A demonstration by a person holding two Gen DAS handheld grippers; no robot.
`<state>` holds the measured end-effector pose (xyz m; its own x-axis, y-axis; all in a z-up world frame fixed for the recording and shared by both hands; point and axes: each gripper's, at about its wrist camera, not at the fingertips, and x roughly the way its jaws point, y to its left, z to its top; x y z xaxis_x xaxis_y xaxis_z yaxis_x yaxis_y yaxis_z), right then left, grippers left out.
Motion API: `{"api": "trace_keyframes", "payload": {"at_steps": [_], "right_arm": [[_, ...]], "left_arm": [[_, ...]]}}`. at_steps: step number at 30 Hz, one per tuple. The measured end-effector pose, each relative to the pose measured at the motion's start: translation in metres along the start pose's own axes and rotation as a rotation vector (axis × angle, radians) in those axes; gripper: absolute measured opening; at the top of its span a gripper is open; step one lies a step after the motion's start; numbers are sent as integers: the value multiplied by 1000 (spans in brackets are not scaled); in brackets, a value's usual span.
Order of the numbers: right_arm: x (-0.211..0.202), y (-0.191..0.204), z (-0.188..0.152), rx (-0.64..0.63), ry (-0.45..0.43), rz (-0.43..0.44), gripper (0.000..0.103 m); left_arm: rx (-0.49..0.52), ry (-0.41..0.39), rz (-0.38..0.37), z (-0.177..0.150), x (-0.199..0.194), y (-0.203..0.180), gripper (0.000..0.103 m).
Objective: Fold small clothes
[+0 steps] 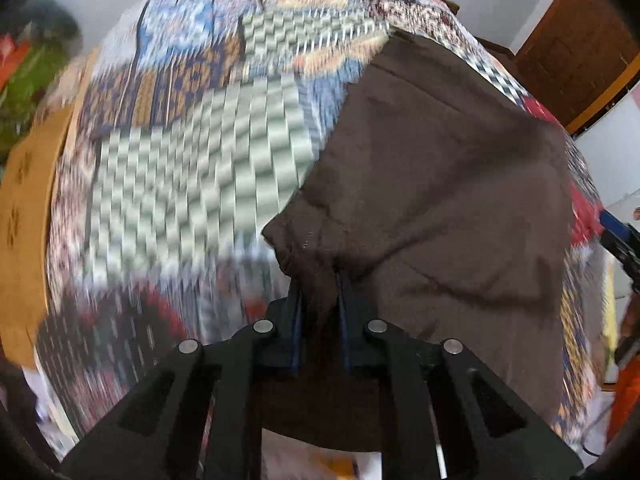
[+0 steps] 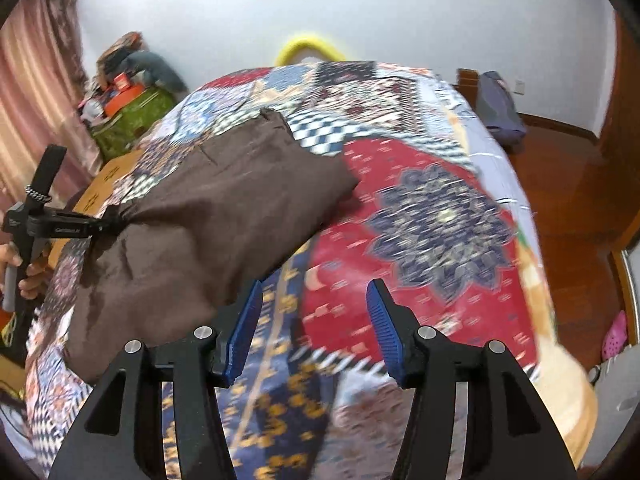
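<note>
The left gripper (image 1: pixel 318 280) is pinching a bunched corner of the brown garment (image 1: pixel 440 184), its 2 blue pads nearly closed with cloth squeezed between them. From the right wrist view the same tool (image 2: pixel 105 224) is showing at the left edge, biting the cloth's near corner, with a hand (image 2: pixel 24 272) wrapped round its grip. The right gripper (image 2: pixel 314 320) is standing about half open with nothing between its pads; it is hovering over the bedspread (image 2: pixel 420 272) just beside the garment's lower edge, not touching it.

The garment is lying on the bed, spread toward the far side and rumpled where the left tool is gathering it. Judging by this, the fold is only beginning: 1 corner is being taken, the second is not yet taken. The next move is probably calling for the right gripper to reach across to a free corner or edge, close on a single layer, and then for both tools to be carrying the cloth over together so the fold lands flat. Dragging with 1 corner alone is likely to be twisting the fabric.

The bedspread is a busy patchwork of red, blue and checked panels, and soft, so it is giving under the cloth. Around it are a white wall (image 2: pixel 400 12), a pink curtain (image 2: pixel 36 92), a wooden floor (image 2: pixel 560 168) and a green-covered heap of clutter (image 2: pixel 128 116).
</note>
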<state>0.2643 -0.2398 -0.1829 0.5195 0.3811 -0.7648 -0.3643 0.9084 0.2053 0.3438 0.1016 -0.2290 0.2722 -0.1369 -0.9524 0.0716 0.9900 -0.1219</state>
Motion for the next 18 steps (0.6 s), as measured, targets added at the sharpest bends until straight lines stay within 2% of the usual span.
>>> {"api": "trace_keyframes", "payload": {"at_steps": [3, 7, 9, 11, 18], "right_arm": [[2, 20, -4, -33, 26, 26, 52], [-2, 42, -9, -81, 43, 54, 52], [-5, 50, -12, -94, 48, 67, 55], [-5, 57, -16, -107, 58, 77, 58], [8, 75, -51, -143, 151, 69, 58]], "left_arm": [[-3, 26, -45, -33, -11, -10, 13], [6, 8, -118, -66, -29, -36, 13], [11, -6, -166, -77, -38, -45, 13], [33, -27, -124, -84, -41, -50, 15], [69, -118, 119, -100, -46, -33, 15]]}}
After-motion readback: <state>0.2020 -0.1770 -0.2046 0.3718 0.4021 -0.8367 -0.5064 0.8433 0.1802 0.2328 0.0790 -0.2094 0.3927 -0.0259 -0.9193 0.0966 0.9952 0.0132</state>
